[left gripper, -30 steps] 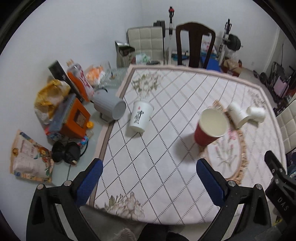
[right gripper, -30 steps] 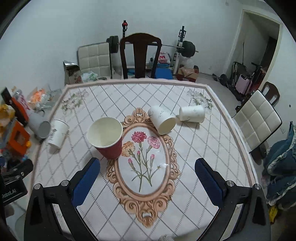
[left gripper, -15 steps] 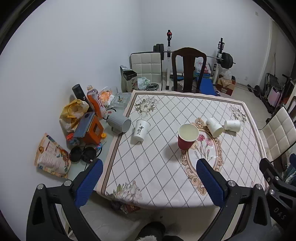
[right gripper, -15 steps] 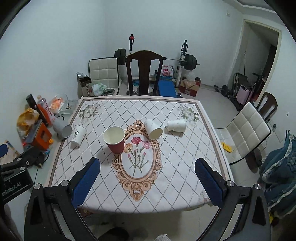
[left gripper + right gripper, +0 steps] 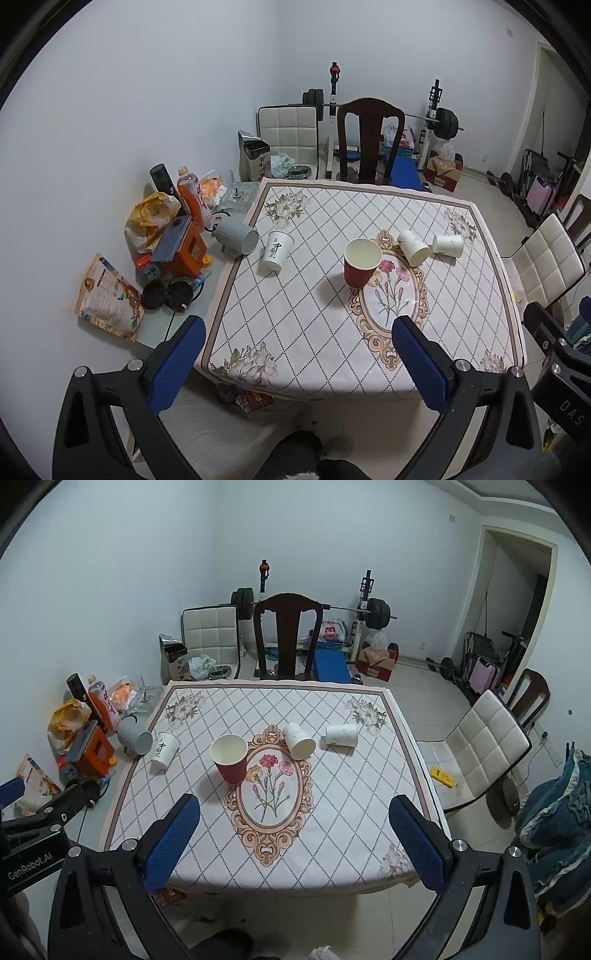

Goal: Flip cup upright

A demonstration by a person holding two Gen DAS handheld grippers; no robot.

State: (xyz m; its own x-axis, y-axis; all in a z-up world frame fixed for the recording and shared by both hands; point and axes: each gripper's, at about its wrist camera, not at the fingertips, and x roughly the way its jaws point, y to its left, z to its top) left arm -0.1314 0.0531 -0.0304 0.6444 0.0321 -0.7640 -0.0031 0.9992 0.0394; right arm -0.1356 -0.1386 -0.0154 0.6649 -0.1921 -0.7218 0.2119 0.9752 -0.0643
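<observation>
A red paper cup [image 5: 360, 263] [image 5: 229, 758] stands upright near the middle of the patterned table [image 5: 295, 332] [image 5: 332, 830]. A white cup with black print [image 5: 275, 252] [image 5: 164, 750] stands upright at the table's left edge. Two white cups lie on their sides at the far right: one [image 5: 414, 247] [image 5: 299, 740] with its mouth toward me, the other [image 5: 447, 245] [image 5: 341, 734] pointing sideways. My left gripper [image 5: 295, 358] and right gripper [image 5: 295, 834] are both open and empty, held high and back from the table's near edge.
A grey cylinder [image 5: 236, 239] and clutter of bags, bottles and an orange box [image 5: 181, 251] sit on a low side surface to the left. A dark wooden chair [image 5: 288, 635] stands behind the table, a white chair [image 5: 484, 746] to the right, gym equipment at the back wall.
Both grippers have pulled back and up from the table, so the whole table now shows. The cups have not moved.
</observation>
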